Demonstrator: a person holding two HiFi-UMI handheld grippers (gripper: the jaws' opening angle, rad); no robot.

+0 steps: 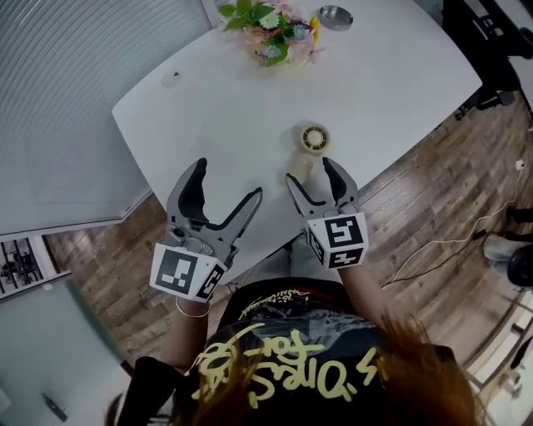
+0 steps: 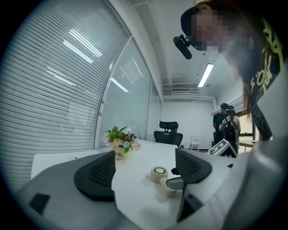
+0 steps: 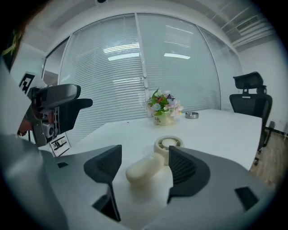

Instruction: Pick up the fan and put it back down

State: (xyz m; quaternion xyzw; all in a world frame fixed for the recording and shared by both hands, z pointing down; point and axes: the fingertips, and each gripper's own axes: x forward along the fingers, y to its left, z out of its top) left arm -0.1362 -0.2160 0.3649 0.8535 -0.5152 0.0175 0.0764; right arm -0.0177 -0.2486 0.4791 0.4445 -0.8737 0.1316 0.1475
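Fan (image 1: 310,150) right there in front of me, a small cream handheld one lying flat on the white table (image 1: 391,91), close to the near edge. Its round head points away from me and its handle points back toward me.

The table's a big one, sitting on a wood-plank floor (image 1: 441,216), with a glass wall with blinds (image 1: 75,100) on my left. In the right gripper view a black office chair (image 3: 252,96) stands at the far right end of the table.

Now my tools. The right gripper (image 1: 310,172) is down at the fan, jaws wide apart and straddling the handle (image 3: 144,168). There's a pad on either side and the handle lies between them, not squeezed. The fan's head (image 3: 168,143) sits just past the jaw tips.

My left gripper (image 1: 228,178) is over the table's near edge, to the left of the fan and apart from it. Its jaws are spread and there's nothing in them, only bare tabletop between.

Far side of the table: a little pot of flowers (image 1: 271,29), and beside it, to the right, a small metal ashtray (image 1: 335,17).
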